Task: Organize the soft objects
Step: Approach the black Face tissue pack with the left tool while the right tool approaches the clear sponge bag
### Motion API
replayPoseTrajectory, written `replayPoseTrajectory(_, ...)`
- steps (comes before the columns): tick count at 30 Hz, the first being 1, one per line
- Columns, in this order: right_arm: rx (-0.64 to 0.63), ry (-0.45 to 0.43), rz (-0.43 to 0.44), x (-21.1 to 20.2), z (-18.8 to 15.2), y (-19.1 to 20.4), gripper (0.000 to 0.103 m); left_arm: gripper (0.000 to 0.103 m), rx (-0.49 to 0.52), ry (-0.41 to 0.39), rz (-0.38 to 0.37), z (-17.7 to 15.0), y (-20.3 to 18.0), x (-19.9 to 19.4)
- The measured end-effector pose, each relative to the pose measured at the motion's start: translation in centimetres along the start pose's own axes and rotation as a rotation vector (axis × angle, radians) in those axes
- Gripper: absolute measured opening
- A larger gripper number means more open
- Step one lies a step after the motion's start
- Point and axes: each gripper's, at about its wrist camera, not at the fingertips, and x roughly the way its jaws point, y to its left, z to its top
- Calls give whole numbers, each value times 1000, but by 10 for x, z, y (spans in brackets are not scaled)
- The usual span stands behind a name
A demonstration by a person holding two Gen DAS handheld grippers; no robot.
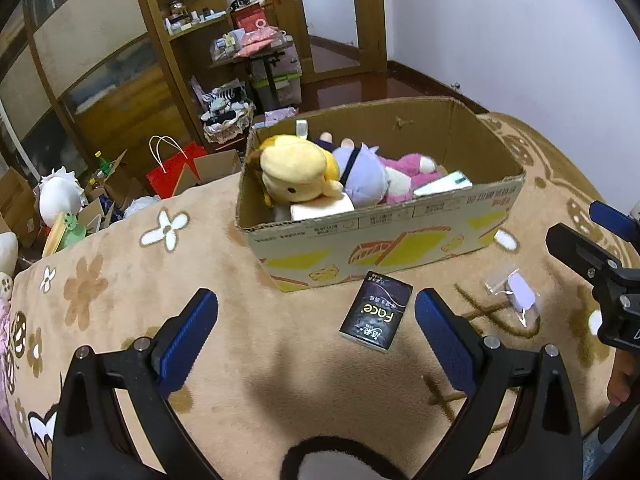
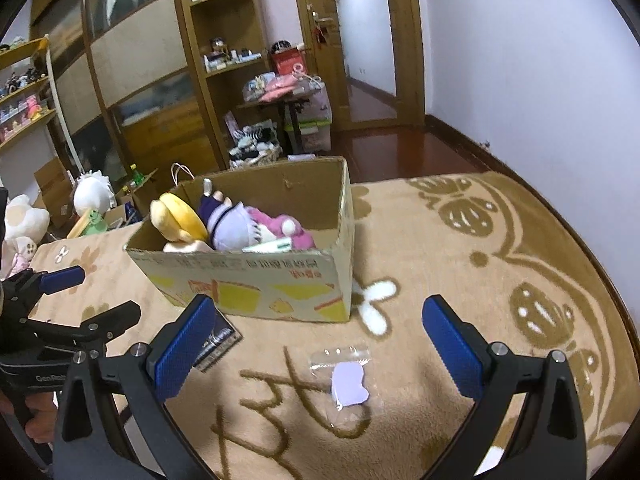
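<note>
An open cardboard box [image 1: 400,236] [image 2: 256,280] stands on the tan blanket. Inside lie a yellow plush [image 1: 296,172] [image 2: 180,216], a lavender plush [image 1: 364,176] [image 2: 236,228] and a pink plush [image 1: 412,168] [image 2: 280,228]. A black "Face" tissue pack [image 1: 376,312] [image 2: 218,340] lies in front of the box. A clear bag with a lilac item [image 1: 516,296] [image 2: 348,380] lies to its right. My left gripper [image 1: 316,332] is open and empty, just short of the pack. My right gripper [image 2: 316,340] is open and empty over the clear bag.
The blanket's left edge [image 1: 120,224] drops to a floor crowded with boxes, a red bag [image 1: 172,172] and white plush toys [image 1: 60,196]. Shelves and a small table [image 2: 288,100] stand behind. The right gripper also shows at the left wrist view's right edge [image 1: 600,256].
</note>
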Motion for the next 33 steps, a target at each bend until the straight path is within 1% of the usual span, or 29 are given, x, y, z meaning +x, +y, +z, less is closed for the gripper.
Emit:
replayPoseTrajectory(10, 23, 68, -19, 29, -11, -9, 103, 98, 44, 81, -15, -1, -12, 37)
replayPoseTrajectory(12, 34, 81, -20, 35, -13, -11, 103, 98, 42, 96, -24, -1, -14, 44)
replayPoseTrajectory(14, 45, 97, -22, 40, -15, -14, 103, 98, 25, 123, -55, -1, -13, 51)
replayPoseTrajectory(16, 52, 108, -25, 43, -16, -15, 103, 98, 9, 143, -69, -1, -12, 57)
replayPoseTrajectory(21, 73, 149, -33, 57, -22, -22, 103, 98, 26, 159, -68, -2, -16, 68)
replayPoseTrajectory(27, 129, 202, -28, 70, -29, -32, 103, 98, 53, 179, -69, -4, -21, 80)
replayPoseTrajectory(33, 149, 254, -44, 81, -36, -37, 103, 98, 72, 223, -63, -9, -24, 96)
